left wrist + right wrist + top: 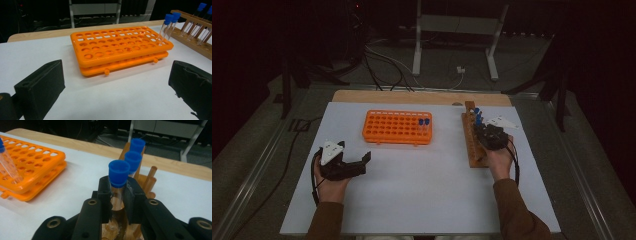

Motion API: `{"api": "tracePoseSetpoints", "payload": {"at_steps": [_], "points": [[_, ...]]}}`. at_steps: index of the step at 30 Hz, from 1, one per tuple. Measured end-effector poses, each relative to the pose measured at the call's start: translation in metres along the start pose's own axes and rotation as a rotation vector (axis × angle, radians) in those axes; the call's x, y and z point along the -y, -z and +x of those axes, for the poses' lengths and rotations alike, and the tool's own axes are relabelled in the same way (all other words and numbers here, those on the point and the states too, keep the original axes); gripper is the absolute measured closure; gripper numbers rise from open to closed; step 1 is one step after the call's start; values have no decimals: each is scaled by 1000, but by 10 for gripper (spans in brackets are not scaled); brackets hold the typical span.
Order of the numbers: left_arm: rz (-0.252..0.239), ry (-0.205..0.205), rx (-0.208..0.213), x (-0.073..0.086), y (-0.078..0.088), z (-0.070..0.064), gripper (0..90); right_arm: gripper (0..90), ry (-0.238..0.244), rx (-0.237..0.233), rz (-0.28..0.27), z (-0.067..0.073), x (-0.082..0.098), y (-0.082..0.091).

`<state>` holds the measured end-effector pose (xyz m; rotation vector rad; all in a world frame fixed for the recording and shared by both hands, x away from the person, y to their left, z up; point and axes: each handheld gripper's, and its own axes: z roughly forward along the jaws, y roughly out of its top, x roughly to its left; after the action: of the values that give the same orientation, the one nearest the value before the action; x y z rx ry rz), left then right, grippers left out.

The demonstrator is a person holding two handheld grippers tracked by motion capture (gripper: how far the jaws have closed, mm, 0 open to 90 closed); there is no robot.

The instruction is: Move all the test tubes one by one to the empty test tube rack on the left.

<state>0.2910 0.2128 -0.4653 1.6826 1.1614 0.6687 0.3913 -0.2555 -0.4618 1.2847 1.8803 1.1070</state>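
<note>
One capped tube [117,182] is clamped upright in the right gripper [117,195], seated in the wooden rack [472,145]; orange rack [397,127] lies off to its left. Left gripper [357,162] hangs open.

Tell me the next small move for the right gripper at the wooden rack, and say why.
Probably lift straight up. The right gripper is shut on the nearest blue-capped tube, whose lower end still sits in the wooden rack. Two tubes already stand in the orange rack, so that looks like its destination.
</note>
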Motion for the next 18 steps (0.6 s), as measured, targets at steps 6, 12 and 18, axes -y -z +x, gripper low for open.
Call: {"api": "tracePoseSetpoints", "payload": {"at_steps": [6,12,18], "points": [[11,-9,-11,1,-1,-1,12,777,12,-4,-43,-2,-11,13],[12,-3,-10,2,-1,0,12,777,11,-14,-73,-4,-23,25],[2,31,4,2,0,1,12,777,13,-27,-101,-2,-33,36]]}}
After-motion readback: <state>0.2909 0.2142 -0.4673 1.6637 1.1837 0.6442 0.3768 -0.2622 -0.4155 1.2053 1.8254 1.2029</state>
